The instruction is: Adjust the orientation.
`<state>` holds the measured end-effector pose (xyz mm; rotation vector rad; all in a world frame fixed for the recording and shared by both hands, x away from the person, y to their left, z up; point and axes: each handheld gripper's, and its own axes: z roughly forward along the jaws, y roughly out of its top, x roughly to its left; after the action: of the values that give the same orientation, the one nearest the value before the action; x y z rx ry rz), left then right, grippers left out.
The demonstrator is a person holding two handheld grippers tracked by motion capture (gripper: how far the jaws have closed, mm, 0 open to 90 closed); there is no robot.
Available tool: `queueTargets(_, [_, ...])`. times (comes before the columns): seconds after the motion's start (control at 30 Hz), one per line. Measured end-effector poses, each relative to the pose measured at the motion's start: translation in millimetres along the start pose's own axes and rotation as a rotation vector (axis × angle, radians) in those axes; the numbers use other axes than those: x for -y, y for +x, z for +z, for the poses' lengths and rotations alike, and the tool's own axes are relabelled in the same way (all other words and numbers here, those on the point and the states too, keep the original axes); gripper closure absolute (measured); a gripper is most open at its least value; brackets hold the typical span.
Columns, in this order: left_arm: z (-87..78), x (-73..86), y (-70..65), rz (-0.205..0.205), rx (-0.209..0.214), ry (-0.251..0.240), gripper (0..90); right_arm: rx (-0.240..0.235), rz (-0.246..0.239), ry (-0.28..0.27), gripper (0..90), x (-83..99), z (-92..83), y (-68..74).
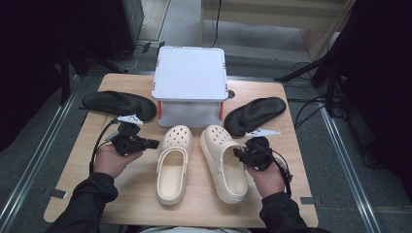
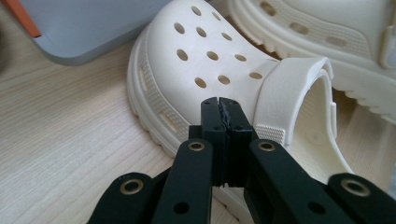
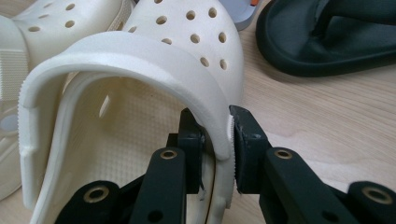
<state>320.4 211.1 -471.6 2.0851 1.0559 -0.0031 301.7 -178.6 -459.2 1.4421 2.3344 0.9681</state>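
Two cream clogs lie side by side on the wooden table [image 1: 131, 199], toes pointing away from me. My left gripper [image 1: 153, 143] reaches in from the left toward the left clog [image 1: 172, 162]. In the left gripper view its jaws [image 2: 219, 105] are shut pad to pad with nothing between them, just off the outer side of that clog [image 2: 205, 56]. My right gripper [image 1: 236, 153] is shut on the right clog [image 1: 223, 162]. In the right gripper view one jaw sits inside the clog [image 3: 177, 60] and the other outside, clamping the side wall by the strap [image 3: 217, 135].
A white and grey box [image 1: 190, 82] with orange corners stands behind the clogs. One black sandal [image 1: 119, 104] lies at the back left, another black sandal [image 1: 255, 115] at the back right, close beside the right gripper [image 3: 327, 42]. Metal rails run along both sides of the table.
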Motion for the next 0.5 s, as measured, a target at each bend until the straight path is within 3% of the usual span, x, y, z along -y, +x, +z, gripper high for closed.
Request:
queueTargets(0.17, [9.7,0.8,-2.6,0.016,0.006,0.030,90.0,0.035,-0.022,0.018,77.0,-3.4,13.6,11.6])
queueTargets(0.5, [12.9,5.3,2.8,-0.010,0.001,0.034,90.0,0.088,-0.061,0.016,76.2,-5.5,22.8,31.1])
